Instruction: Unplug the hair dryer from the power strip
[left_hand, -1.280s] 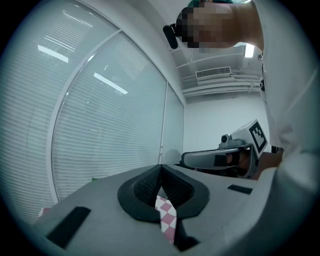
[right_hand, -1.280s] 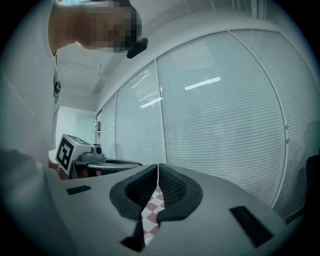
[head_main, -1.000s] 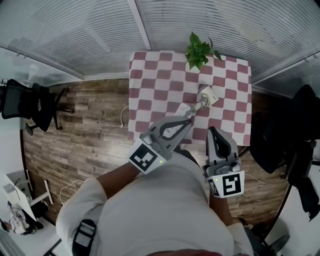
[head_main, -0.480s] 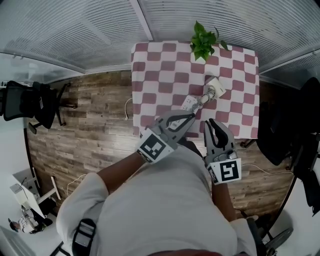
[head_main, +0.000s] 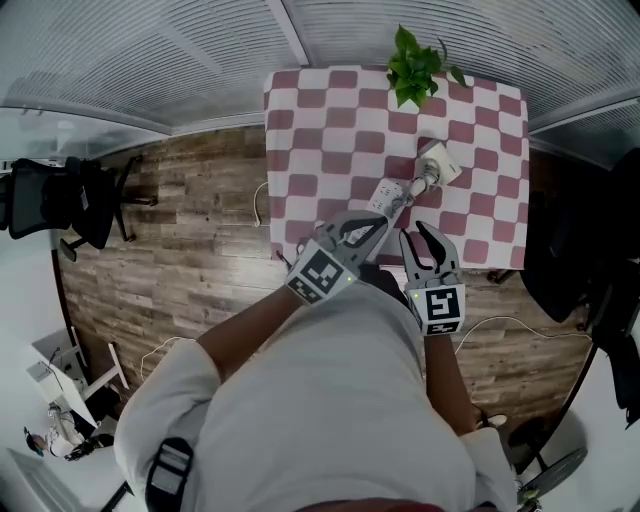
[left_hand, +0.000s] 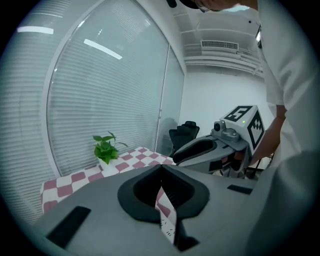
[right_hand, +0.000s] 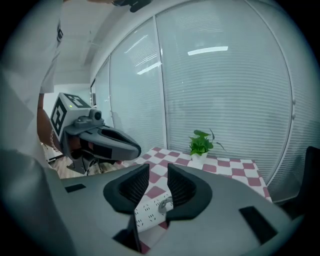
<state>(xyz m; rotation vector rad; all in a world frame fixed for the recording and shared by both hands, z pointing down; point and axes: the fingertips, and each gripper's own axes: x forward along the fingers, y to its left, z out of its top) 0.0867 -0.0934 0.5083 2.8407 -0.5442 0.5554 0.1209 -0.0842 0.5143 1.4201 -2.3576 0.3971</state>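
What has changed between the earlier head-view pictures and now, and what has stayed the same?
Both tools have moved closer to the table: the left tool shut and empty, the right tool with jaws that have just been opening, nothing between them. Nothing was grasped. The power strip, hair dryer and plant lie where they were.

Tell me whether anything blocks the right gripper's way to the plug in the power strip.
Nothing visible does. The right gripper, jaws just opening with nothing between them, faces the plug on the power strip across bare checkered cloth; the left gripper is off to its side.
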